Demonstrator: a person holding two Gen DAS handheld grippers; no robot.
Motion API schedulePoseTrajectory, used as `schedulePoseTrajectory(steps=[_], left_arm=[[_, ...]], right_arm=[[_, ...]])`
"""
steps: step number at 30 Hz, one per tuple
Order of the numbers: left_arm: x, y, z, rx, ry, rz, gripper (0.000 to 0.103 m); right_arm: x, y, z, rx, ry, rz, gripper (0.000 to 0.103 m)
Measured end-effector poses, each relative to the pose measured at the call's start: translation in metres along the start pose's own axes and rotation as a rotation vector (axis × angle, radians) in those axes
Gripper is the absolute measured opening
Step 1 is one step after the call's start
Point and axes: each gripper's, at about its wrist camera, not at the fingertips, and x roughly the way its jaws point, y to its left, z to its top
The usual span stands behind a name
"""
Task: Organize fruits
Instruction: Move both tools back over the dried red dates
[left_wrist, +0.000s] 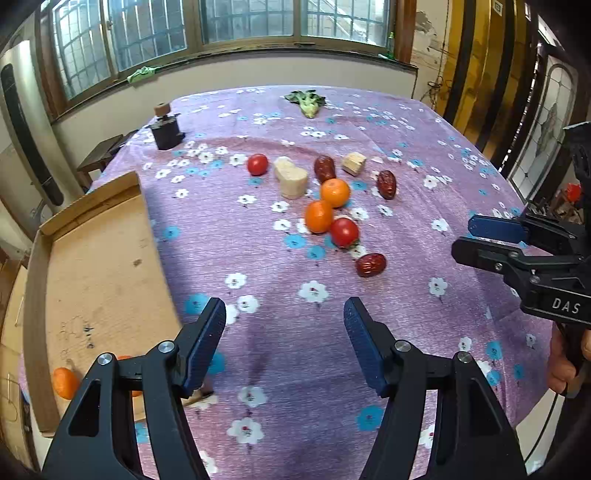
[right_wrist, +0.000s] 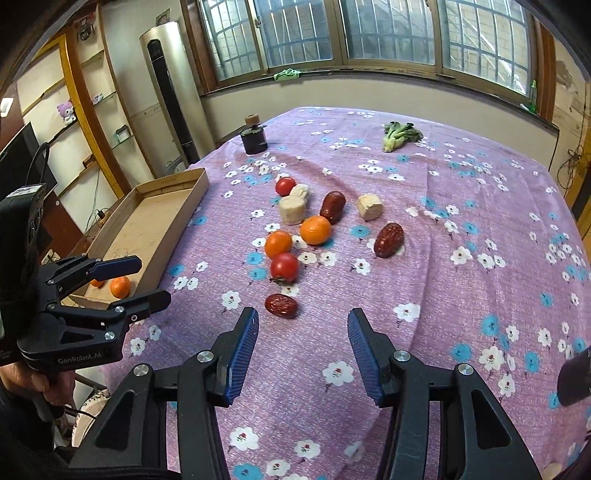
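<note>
Fruit lies clustered mid-table on the purple cloth (right_wrist: 461, 206): oranges (right_wrist: 315, 230), tomatoes (right_wrist: 284, 266) and red dates (right_wrist: 281, 305), the nearest date just ahead of your right gripper (right_wrist: 303, 349). Your left gripper (left_wrist: 284, 341) hangs over bare cloth beside the cardboard tray (left_wrist: 35, 280), which holds an orange (right_wrist: 120, 287). Both jaws are spread, holding nothing.

Fruits (right_wrist: 314, 229) mid-table (right_wrist: 480, 314), cardboard tray (right_wrist: 155, 221) at left, bok choy (right_wrist: 399, 136) behind.
</note>
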Motion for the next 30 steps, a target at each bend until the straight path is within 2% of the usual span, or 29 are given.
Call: schedulePoseTrajectory(steps=[18,30], left_arm=[[0.035,-0.039,0.013,0.033,0.041,-0.117,0.066],[0.075,-0.041,0.023,0.002,0.095,-0.165,0.066]], right_arm=[[0.012,-0.035,0.007,0.029,-0.001,-0.019,0.051],[0.056,-0.057,0.031,0.044,0.026,-0.037,0.051]])
